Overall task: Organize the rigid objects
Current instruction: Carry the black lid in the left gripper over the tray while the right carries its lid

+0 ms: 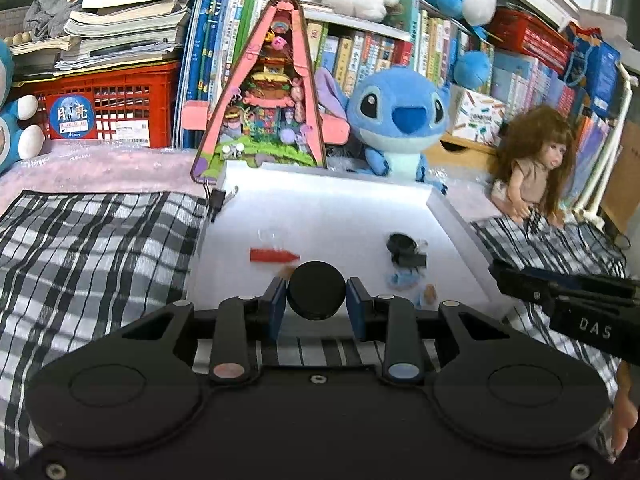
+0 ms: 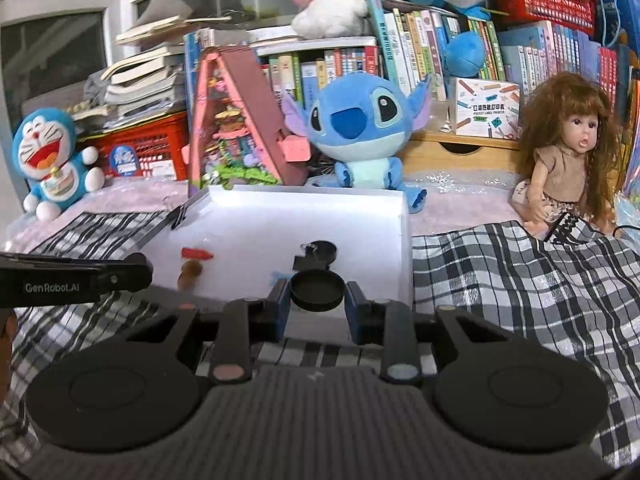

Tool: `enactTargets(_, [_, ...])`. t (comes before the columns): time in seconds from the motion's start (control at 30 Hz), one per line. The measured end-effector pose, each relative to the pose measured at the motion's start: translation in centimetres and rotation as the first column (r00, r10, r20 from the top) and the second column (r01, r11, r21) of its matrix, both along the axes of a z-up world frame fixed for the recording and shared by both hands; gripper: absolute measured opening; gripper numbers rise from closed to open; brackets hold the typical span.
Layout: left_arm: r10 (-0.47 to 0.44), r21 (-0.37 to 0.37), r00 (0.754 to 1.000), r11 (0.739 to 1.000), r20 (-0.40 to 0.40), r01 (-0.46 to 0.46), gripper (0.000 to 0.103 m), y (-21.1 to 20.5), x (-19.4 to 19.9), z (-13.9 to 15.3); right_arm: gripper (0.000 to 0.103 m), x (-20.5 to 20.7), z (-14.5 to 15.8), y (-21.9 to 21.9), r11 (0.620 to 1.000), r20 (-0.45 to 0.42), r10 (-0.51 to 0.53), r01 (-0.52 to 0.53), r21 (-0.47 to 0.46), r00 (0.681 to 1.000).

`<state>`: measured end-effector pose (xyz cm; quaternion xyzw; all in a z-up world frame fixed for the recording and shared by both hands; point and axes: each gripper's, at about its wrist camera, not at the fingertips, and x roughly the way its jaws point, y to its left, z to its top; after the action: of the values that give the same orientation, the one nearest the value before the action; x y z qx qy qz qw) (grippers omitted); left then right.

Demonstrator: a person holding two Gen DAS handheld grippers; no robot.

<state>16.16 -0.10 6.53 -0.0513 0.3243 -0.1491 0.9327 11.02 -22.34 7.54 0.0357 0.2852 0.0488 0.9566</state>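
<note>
A black disc (image 1: 316,296) is sitting pinched between the blue pads of the left gripper (image 1: 316,300), over the near edge of the white tray (image 1: 440,204); the right gripper (image 2: 317,300) is likewise clenching a black cap (image 2: 317,289), hollow side up, at that same edge; in the tray a red crayon (image 1: 274,255) is lying left, a black clip-like piece (image 1: 406,250) right; a Stitch plush (image 1: 400,120) is sitting behind.

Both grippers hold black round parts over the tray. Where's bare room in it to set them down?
Free: the white tray's far half, from the binder clip across to the back wall, and the middle strip between the red crayon and the black clutter. Crowded: the near-right corner around the small blue figure, and near the crayon.
</note>
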Motion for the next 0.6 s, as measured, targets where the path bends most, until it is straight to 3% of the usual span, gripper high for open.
enactTargets(0.33, [0.043,-0.010,0.998,0.999,-0.035,-0.044,0.031,-0.4,6.6,0.2,0.035,5.0,1.3,-0.1,0.999,-0.043,-0.025,0.027,0.043,0.999])
enactTargets(0.6, [0.131,-0.032,0.987,0.990,-0.095,-0.134,0.031,-0.6,11.7,-1.9,0.035,11.3,0.2,0.1,0.994,-0.155,-0.055,0.069,0.088,0.986])
